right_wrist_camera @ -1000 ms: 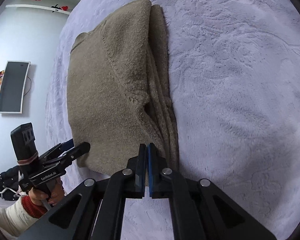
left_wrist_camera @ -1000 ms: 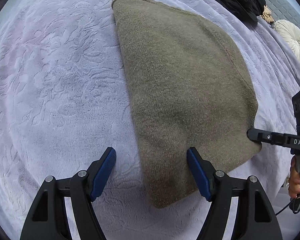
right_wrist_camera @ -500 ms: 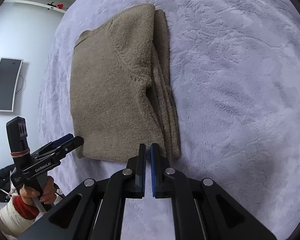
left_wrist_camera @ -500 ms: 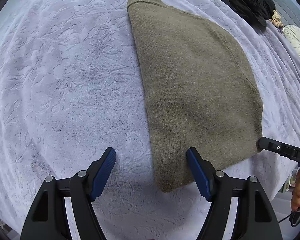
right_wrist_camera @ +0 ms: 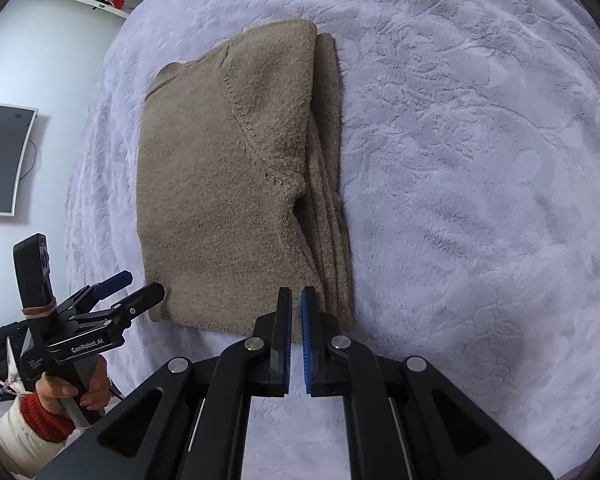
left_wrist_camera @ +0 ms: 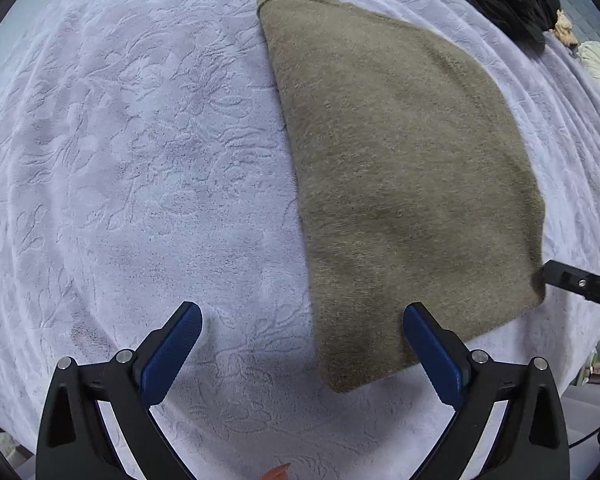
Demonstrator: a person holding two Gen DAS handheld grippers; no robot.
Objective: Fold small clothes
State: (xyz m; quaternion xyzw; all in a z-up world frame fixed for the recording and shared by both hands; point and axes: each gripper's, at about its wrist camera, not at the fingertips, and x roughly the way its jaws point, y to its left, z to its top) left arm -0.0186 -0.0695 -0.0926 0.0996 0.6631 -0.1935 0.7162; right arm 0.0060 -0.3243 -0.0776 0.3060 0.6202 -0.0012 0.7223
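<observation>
Most of both views is the pale embossed bedspread (left_wrist_camera: 132, 168), and on it the olive knitted sweater (left_wrist_camera: 400, 168) lies flat, already folded into a narrow stack with its layered edges showing along the right side in the right wrist view. You appear to be between folds, so judge the next one before you reach: a short crosswise fold, bringing the near end up over the far end, looks like what remains. Take both near corners at once, pinch through every layer so the sleeve folds inside do not slide out, lift only enough to clear the bedspread, and lay the edge down square to the collar end. The knit is soft and thick and will likely sag, so keep the two corners level. Your left gripper (left_wrist_camera: 302, 354) points straight down with its jaws spread wide, having just been opening; nothing is held, though the near corner of the sweater lies below the gap beside the right-hand blue pad. Your right gripper (right_wrist_camera: 296, 312) hangs over the sweater's near edge with its jaws nearly together and nothing between them.
</observation>
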